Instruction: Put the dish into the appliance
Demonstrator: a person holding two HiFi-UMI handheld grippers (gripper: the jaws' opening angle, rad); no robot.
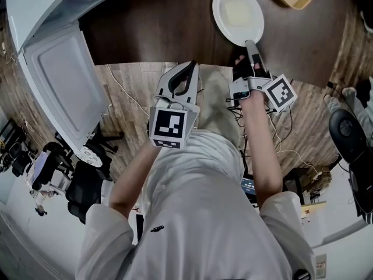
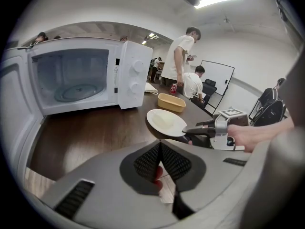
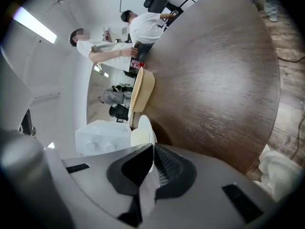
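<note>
Right gripper view showed the right gripper (image 3: 151,149) clenched on the near rim of the white plate (image 3: 143,132), an edge grip probably meant to carry it flat. The left gripper (image 2: 160,144) was pinched together on nothing and held back from the microwave (image 2: 86,75), likely to stay clear. The plate was over the table (image 1: 151,34), right of the microwave, whose door (image 1: 58,86) stood wide open. A yellow tray (image 2: 171,101) sat farther from the microwave. Nothing visible blocked the way in.
</note>
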